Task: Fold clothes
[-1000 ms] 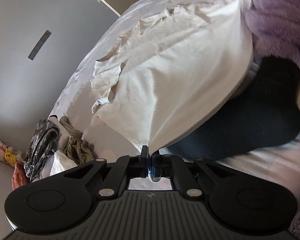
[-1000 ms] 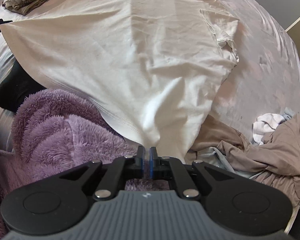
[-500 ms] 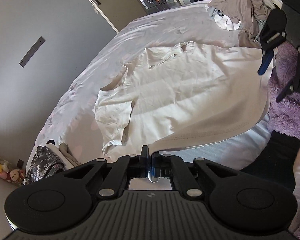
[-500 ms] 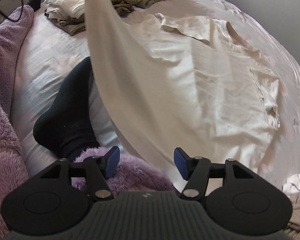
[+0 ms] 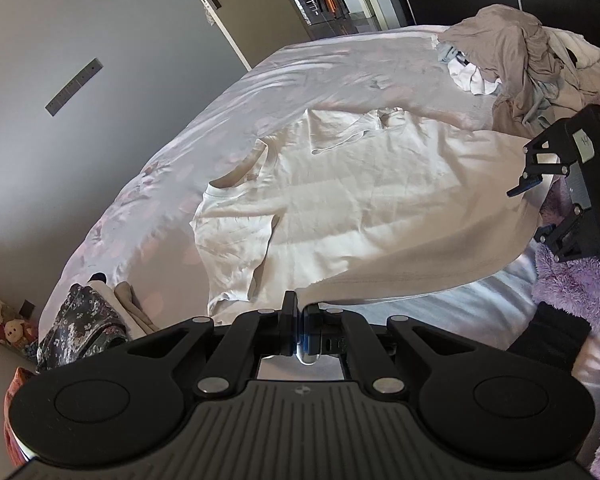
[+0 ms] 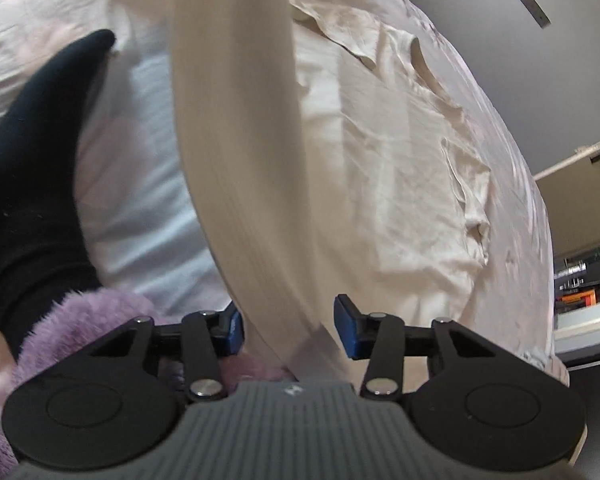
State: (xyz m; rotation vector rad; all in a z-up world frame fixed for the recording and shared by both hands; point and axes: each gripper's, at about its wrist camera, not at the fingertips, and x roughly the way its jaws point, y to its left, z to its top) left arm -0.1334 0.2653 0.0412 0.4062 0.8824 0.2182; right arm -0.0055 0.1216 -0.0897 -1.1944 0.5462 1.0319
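On the bed (image 5: 228, 128) in front of me the cream shirt (image 5: 372, 200) lies spread flat, collar toward the far side and one sleeve folded over at the left. My left gripper (image 5: 298, 320) has its jaws pinched tight on the near hem corner, and that corner is lifted off the sheet, so the hem runs as a taut raised edge from my fingertips across to the right.

My right gripper (image 6: 288, 326) has its jaws apart; they have just been closing a little after springing wide. The blurred hem band of the shirt passes between the blue pads (image 6: 346, 330) in the right wrist view, and I see neither pad pressing on it. From the left wrist view the same gripper (image 5: 526, 184) sits at the shirt's right edge, just beside a purple fleece (image 5: 572, 284).

A foot in a black sock (image 6: 32, 152) rests on the sheet, left of the raised hem. A heap of beige clothes (image 5: 512, 52) sits at the bed's far right corner, and a small stack (image 5: 84, 324) at its near left edge.
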